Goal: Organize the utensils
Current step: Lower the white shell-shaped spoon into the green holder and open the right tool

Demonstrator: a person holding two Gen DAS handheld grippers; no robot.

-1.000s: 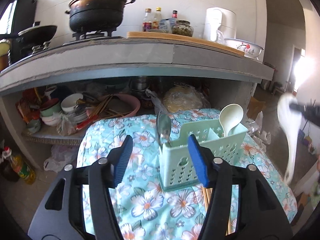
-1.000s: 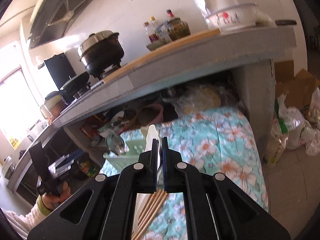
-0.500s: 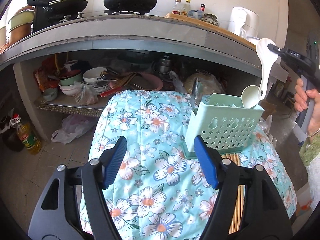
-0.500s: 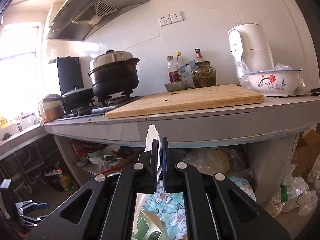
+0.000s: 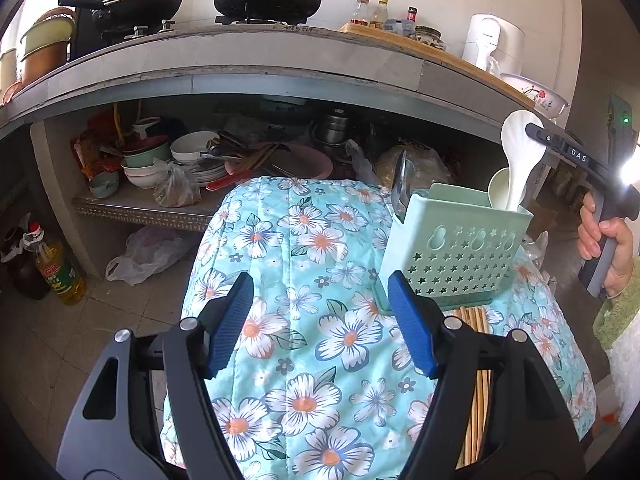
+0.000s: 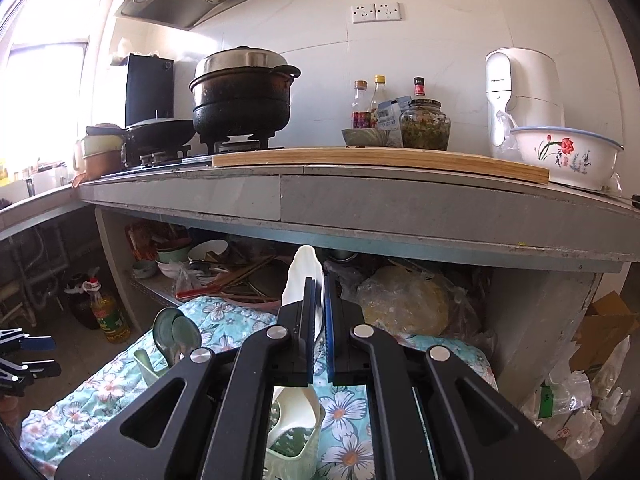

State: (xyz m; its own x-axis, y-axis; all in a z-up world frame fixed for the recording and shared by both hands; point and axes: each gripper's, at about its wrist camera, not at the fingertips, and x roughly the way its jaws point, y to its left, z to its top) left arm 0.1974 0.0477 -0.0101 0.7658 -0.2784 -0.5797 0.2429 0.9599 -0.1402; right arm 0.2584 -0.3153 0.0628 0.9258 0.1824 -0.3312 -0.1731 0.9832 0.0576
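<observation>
Right gripper pinching white spoon over green caddy, right of frame; left gripper spread, just opened, nothing between.

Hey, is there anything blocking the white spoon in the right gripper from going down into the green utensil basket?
Nothing visible blocks it. The white spoon, clamped in the right gripper, already dips into the right end of the green basket, beside a pale green spoon. The metal spoon stands at the opposite end.
</observation>
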